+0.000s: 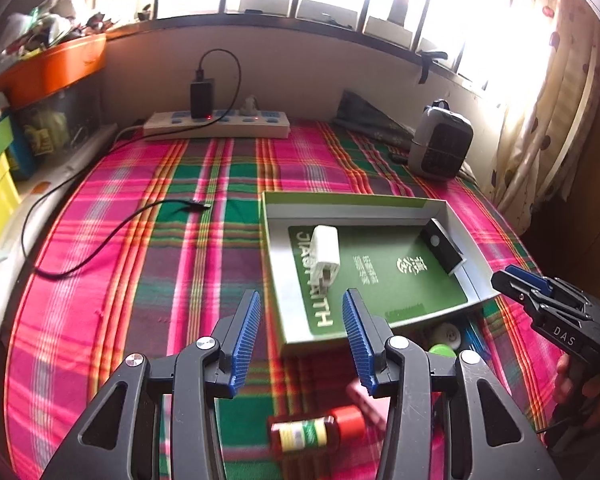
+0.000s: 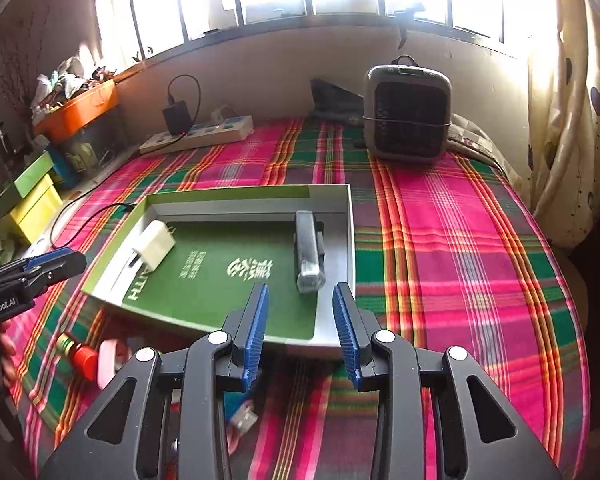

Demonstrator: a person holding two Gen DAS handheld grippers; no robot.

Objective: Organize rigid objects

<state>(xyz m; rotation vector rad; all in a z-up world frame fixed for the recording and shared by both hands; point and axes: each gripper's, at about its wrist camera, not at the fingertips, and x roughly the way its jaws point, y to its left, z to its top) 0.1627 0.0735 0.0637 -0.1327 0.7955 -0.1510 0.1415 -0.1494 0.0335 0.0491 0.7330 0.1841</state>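
- Two grippers, left gripper [image 1: 302,334] and right gripper [image 2: 300,332], stand spread and empty at lower centre.
- Shallow box [image 1: 440,206], mid-frame, already holds white charger [image 1: 326,252] and black stapler [image 2: 309,256]; its near edge seems to overhang small items.
- Red-capped bottle [image 1: 318,432] lies loose at bottom; a careless pinch could roll it.

Both wrist views look down, near, sharing the tray [image 1: 460,276].

A shallow green-rimmed box lid [image 2: 332,196] lies on the plaid cloth — inside, a white charger [image 2: 154,246] on its side and a dark, perhaps clear-ended, oblong device [image 2: 309,248] lying flat.
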